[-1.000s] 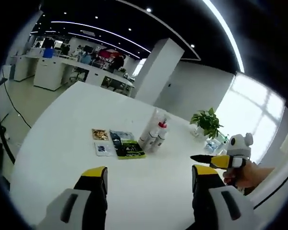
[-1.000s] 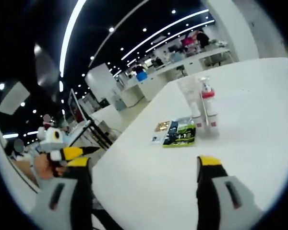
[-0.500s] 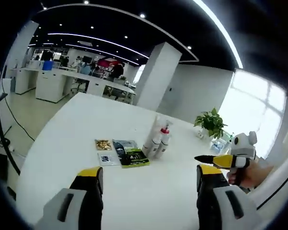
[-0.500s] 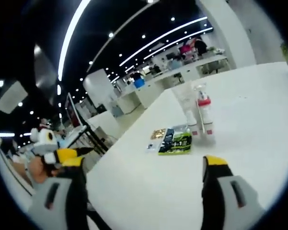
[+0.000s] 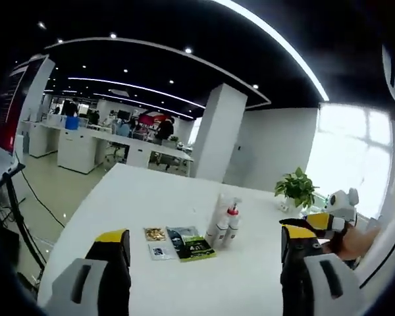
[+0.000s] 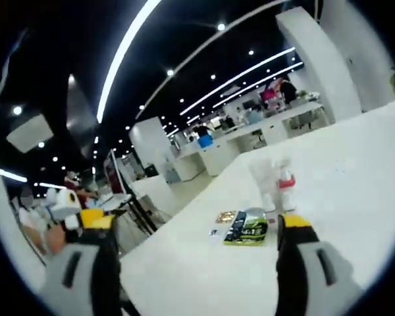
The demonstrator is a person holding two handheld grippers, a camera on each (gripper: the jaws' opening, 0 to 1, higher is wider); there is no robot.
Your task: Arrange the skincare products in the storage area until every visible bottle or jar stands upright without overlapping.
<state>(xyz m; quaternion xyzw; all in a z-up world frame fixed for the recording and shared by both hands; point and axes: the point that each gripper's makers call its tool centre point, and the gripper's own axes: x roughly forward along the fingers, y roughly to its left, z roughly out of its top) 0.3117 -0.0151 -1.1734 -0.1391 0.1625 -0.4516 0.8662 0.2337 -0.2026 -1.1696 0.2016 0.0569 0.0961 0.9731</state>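
At the bottom of the left gripper view, the left gripper [image 5: 204, 253] stands with jaws spread wide and empty; likewise the right gripper [image 6: 196, 247] in its own view. Ahead of both, mid-frame on the white table [image 5: 138, 197], the bottles [image 5: 224, 224] stand upright, close together, just beside flat sachets [image 5: 182, 242]. Neither gripper looks clearly nearer; both are well apart from them.

Both views are brightly lit from above by long ceiling light strips [image 5: 276, 46] and small spotlights, which streak across a dark ceiling. In the left gripper view, a window [image 5: 352, 151] at the right is blown out white. The white table [image 6: 355, 217] glares. The right gripper view is motion-blurred; fisheye bending curves the edges.
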